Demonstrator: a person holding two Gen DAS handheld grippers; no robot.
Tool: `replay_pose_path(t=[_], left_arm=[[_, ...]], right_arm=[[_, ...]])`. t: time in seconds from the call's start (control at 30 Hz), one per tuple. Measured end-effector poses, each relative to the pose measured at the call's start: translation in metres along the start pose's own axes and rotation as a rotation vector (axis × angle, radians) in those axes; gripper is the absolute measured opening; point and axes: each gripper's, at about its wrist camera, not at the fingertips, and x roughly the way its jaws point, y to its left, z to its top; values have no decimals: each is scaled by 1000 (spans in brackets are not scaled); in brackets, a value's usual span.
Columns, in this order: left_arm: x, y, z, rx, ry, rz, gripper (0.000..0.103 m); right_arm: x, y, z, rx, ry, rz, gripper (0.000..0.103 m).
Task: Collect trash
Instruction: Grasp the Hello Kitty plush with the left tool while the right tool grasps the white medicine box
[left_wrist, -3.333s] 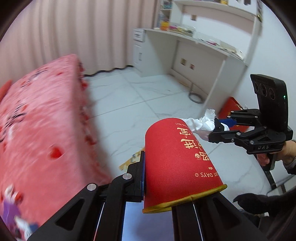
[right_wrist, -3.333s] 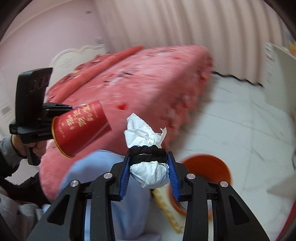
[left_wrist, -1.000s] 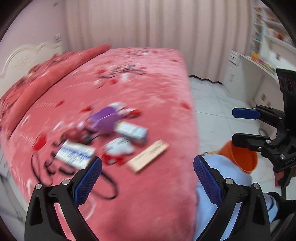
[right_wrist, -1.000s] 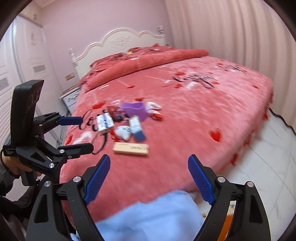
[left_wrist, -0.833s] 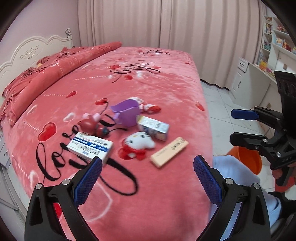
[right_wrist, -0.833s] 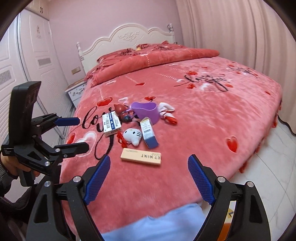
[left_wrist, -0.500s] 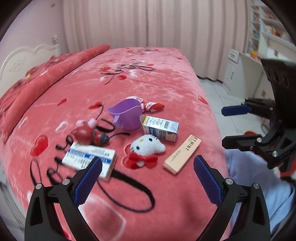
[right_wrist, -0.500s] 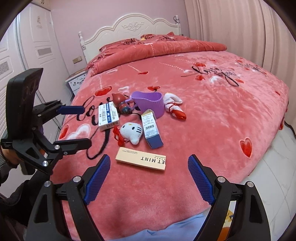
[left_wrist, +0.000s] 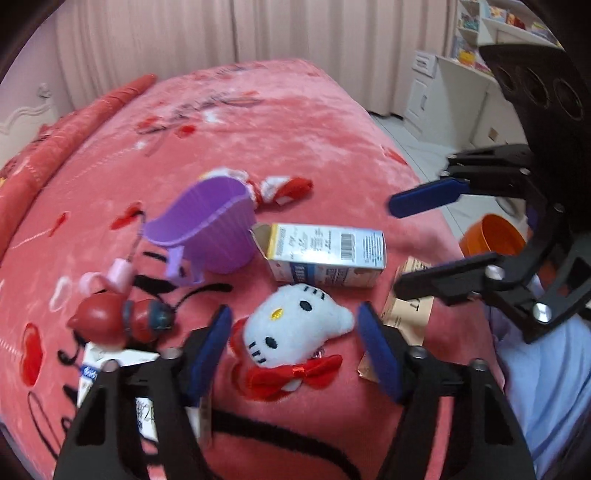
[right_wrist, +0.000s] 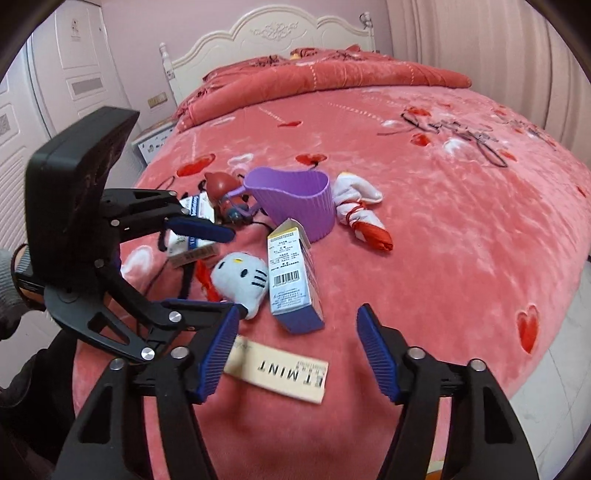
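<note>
Several items lie on the red bed. A white and blue carton (left_wrist: 325, 254) (right_wrist: 293, 273) lies beside a purple cup (left_wrist: 210, 232) (right_wrist: 295, 199). A beige mint box (right_wrist: 280, 369) (left_wrist: 410, 317) lies nearest the bed edge. Another white and blue box (right_wrist: 192, 236) (left_wrist: 110, 373) is at the left. My left gripper (left_wrist: 293, 347) is open, close over a white cat plush (left_wrist: 291, 328) (right_wrist: 243, 277). My right gripper (right_wrist: 295, 354) is open above the mint box and also shows in the left wrist view (left_wrist: 417, 243).
An orange bin (left_wrist: 491, 236) stands on the floor past the bed edge. A red figure toy (left_wrist: 122, 321) and a red and white sock (right_wrist: 362, 210) lie by the cup. A white desk (left_wrist: 443, 85) stands at the far right.
Both grippers let go of the red cup and the tissue, swung from the bin to the bed, and have moved in closer over the items, jaws narrower than before.
</note>
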Motion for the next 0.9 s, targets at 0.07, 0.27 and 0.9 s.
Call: replay_pose_path(t=[0.07,0.27,0.9], left_arm=[[4,1,0,22,8,-13,61],[15,13,-1,24,8,-63,61],[3,22,-1,-73,-15,-131,37]], right_arm=[[8,-1,3,-3,11,4,56],[27,-5,7,-7,37,11,49],[23,-7,9,-17,27,48,26]])
